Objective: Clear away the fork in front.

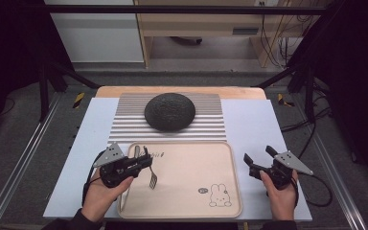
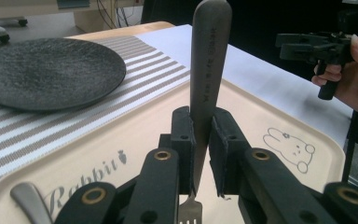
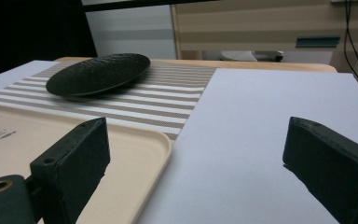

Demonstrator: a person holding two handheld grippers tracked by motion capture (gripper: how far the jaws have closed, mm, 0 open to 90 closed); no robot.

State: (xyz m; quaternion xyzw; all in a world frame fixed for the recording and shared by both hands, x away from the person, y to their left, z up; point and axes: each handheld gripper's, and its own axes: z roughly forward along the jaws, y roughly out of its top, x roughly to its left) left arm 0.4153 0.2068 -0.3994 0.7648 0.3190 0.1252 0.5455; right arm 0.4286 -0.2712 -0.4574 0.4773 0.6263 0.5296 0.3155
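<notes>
Covering most of the worktop, a pale lavender-grey table sheet point(image 1: 254, 124), smooth and matt, rectangular, lies over a wooden board whose rounded far edge shows beyond it.

Striped placemat point(image 1: 206, 125): ribbed, woven-looking cloth in alternating white and taupe bands, rectangular, at the far middle of the sheet.

Serving tray point(image 1: 191, 158): beige, matt, rectangular with rounded corners and a low raised rim; printed with a line-drawn rabbit point(image 1: 219, 195) near its right front corner and script lettering near its far left. Its far edge lies against the placemat's near edge.

Dinner plate point(image 1: 169, 111): black, round, shallow, with a pebbled stoneware texture; resting on the placemat, well apart from both grippers.

Left gripper point(image 1: 141, 160): black, two-jaw, topped by a grey three-cornered plate, held in a hand over the tray's left part. Its pads are drawn narrow and clamped on the fork, gripping the handle partway along.

Right gripper point(image 1: 258, 158): same build, held over the bare sheet just right of the tray; jaws spread wide with nothing between them.

Fork point(image 1: 152, 179): brushed metal, flat tapering handle with a rounded end and faint engraving, four tines; tines toward the person, above the tray.

Second metal utensil handle point(image 2: 30, 201): rounded end, lying on the tray by the lettering; its type cannot be told.
</notes>
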